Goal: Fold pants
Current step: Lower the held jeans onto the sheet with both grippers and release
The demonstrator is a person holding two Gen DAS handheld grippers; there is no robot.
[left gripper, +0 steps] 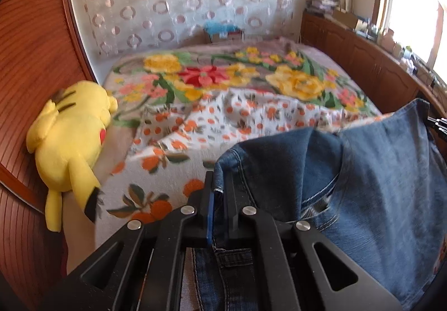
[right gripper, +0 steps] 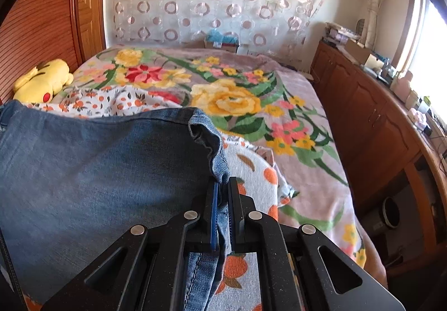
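Blue denim pants hang stretched between both grippers over a bed. My left gripper is shut on the pants' left corner, with a hem edge pinched between the black fingers. In the right wrist view the same pants spread out to the left, and my right gripper is shut on their right corner, where the denim bunches between the fingers. The cloth sags below both grippers, and its lower part is hidden.
The bed carries a floral blanket and a white cloth with orange fruit print. A yellow plush toy lies at the left by the wooden headboard. Wooden cabinets with clutter run along the right.
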